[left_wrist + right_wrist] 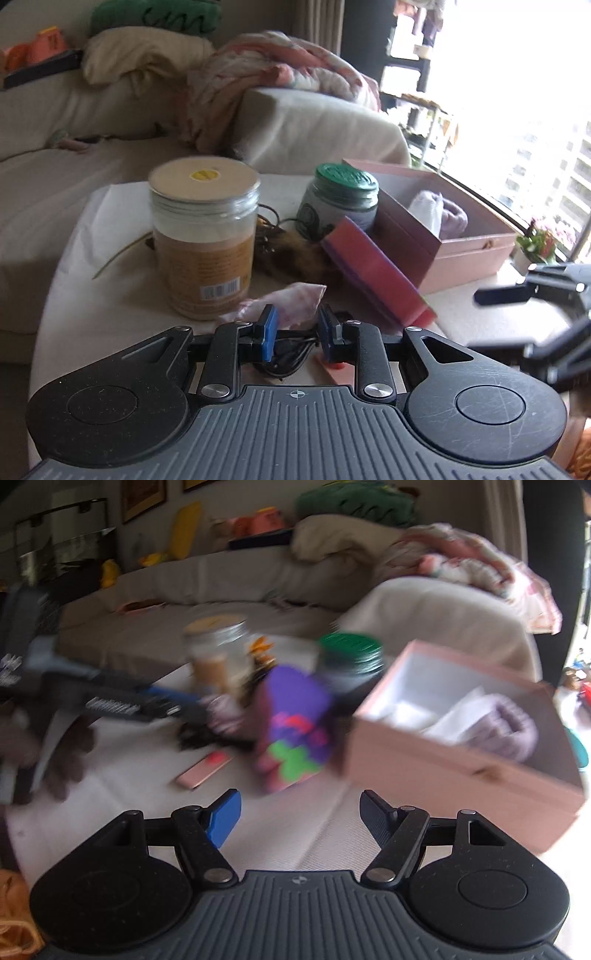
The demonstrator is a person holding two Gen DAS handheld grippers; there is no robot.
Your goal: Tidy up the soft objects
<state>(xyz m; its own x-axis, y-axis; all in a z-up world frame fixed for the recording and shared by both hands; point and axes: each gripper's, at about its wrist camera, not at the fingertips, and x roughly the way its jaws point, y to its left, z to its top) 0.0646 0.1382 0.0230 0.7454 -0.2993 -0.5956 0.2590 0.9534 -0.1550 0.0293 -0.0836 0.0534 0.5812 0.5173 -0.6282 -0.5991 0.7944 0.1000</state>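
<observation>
The left gripper (293,326) sits low over the table (110,280), jaws apart w/ only a narrow gap, and a pale pink crumpled soft piece (284,301) lies right at the tips, just ahead and slightly left of centre; whether the pads already touch it I can't tell, since the fabric runs in behind the left pad. Its long axis runs roughly left-near to right-far, so it sits across the jaw gap, not along it. The right gripper (300,821) hangs nearer the viewer w/ jaws spread wide and nothing between them. Its view is blurred, but a purple and green soft item (295,727) seems to sit dead ahead, and the pink box (461,771) w/ a lilac knit (506,731) inside is far right. Left gripper is clearly nearer the pink piece; the box lies to its right, past the red and purple block (373,269).
</observation>
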